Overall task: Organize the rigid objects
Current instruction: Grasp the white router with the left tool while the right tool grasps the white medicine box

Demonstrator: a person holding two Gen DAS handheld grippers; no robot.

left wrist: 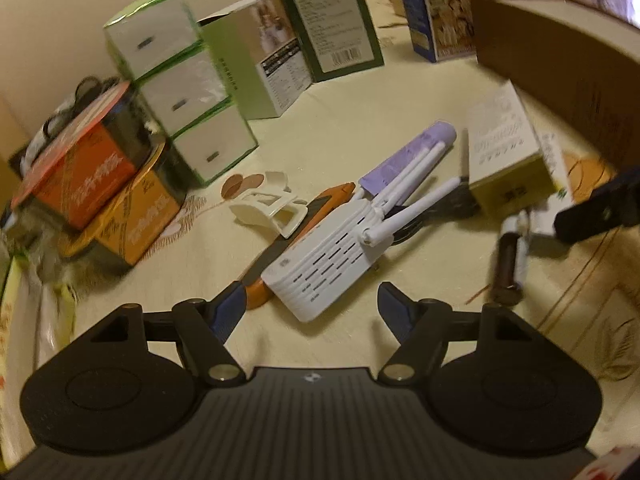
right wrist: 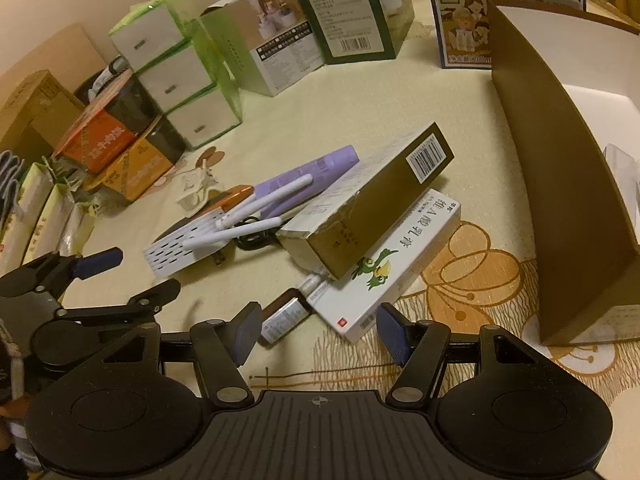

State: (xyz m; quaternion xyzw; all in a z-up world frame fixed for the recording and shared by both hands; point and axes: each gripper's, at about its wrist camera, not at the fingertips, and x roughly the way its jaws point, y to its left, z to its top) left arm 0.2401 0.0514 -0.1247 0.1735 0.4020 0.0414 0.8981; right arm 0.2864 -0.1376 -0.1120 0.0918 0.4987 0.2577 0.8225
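Observation:
A white router [left wrist: 320,264] with thin antennas lies just ahead of my left gripper [left wrist: 312,304], whose jaws stand open around nothing. Under the router's far end lie an orange flat device [left wrist: 328,200] and a purple tube [left wrist: 404,156]. In the right wrist view my right gripper [right wrist: 319,330] is open, low over the cloth. Just ahead of it are a small brown vial [right wrist: 282,322] and a white box with green birds [right wrist: 384,280]. A gold box [right wrist: 372,208] leans on top of that white box. The left gripper [right wrist: 132,276] shows at the left edge.
A tall brown cardboard box [right wrist: 560,200] stands open at the right. Stacked white-and-green boxes [left wrist: 180,92], orange boxes [left wrist: 100,184], a dark green carton [left wrist: 332,24] and a blue carton [right wrist: 500,12] line the back. A white clip [left wrist: 272,208] lies near the router.

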